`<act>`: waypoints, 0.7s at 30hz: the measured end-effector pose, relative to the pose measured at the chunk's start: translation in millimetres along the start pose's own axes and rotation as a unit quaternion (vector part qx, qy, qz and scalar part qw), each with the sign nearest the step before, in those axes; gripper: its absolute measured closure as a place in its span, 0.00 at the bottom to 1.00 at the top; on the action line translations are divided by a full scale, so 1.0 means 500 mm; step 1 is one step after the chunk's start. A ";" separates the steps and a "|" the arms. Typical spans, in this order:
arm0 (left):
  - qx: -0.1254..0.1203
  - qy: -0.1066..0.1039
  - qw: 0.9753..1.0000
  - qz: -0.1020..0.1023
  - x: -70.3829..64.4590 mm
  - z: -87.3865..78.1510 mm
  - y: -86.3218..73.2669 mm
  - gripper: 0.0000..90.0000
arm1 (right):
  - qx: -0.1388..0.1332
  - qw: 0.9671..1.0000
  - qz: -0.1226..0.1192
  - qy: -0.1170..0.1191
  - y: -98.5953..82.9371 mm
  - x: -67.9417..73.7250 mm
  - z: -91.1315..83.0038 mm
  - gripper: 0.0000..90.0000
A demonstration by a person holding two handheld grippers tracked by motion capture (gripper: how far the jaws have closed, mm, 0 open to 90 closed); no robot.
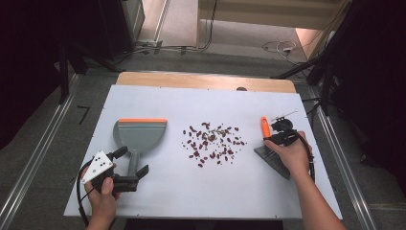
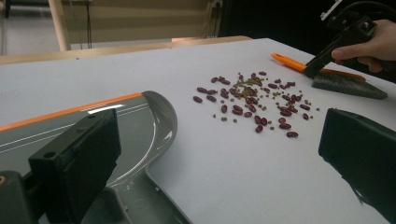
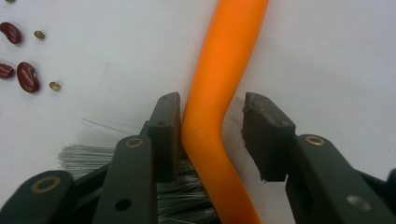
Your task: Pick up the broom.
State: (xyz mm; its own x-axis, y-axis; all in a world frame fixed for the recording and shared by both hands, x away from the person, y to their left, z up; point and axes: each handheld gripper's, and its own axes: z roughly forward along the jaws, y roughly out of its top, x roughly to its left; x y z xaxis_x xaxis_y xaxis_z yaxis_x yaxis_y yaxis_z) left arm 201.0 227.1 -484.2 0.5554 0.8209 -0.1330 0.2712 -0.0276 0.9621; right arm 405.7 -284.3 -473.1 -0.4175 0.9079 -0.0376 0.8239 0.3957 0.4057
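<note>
A grey dustpan [image 1: 141, 134] with an orange front lip lies at the left of the white table, its handle pointing toward me. My left gripper [image 1: 131, 161] is open, one jaw on each side of that handle, not pinching it. In the left gripper view the dustpan [image 2: 140, 126] sits beside the left jaw. Several red and small green beans [image 1: 213, 142] are scattered mid-table. At the right lies a brush [image 1: 269, 156] with an orange handle [image 3: 219, 70]. My right gripper [image 3: 210, 107] straddles the handle: left jaw touching it, right jaw a gap away.
The white board [image 1: 206, 191] rests on a wooden table whose far edge [image 1: 206, 80] shows behind it. Cables lie on the floor beyond. The scattered beans [image 2: 252, 100] sit between dustpan and brush bristles [image 2: 348, 86]. Metal rails run along both sides.
</note>
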 end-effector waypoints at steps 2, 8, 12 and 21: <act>0.000 0.000 1.000 0.000 0.000 0.000 0.000 0.00 | -0.001 1.000 0.007 0.002 -0.001 0.000 0.000 0.64; 0.003 -0.004 1.000 0.002 -0.004 0.004 0.000 0.00 | -0.005 0.999 0.030 0.013 -0.004 -0.012 0.001 0.71; 0.005 -0.007 1.000 0.004 -0.006 0.006 -0.001 0.00 | -0.007 0.999 0.035 0.009 -0.005 -0.011 0.001 0.74; 0.004 -0.006 1.000 0.004 -0.006 0.006 0.000 0.00 | -0.044 0.998 0.049 -0.005 -0.022 -0.004 -0.001 0.75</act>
State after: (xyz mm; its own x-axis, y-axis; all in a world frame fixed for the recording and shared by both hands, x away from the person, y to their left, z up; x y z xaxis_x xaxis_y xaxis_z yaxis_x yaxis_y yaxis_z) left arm 201.8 223.1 -484.7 0.5673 0.8133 -0.1290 0.2736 -0.0384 0.9611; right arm 397.5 -290.3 -477.1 -0.3329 0.9429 -0.0034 0.8230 0.2924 0.4870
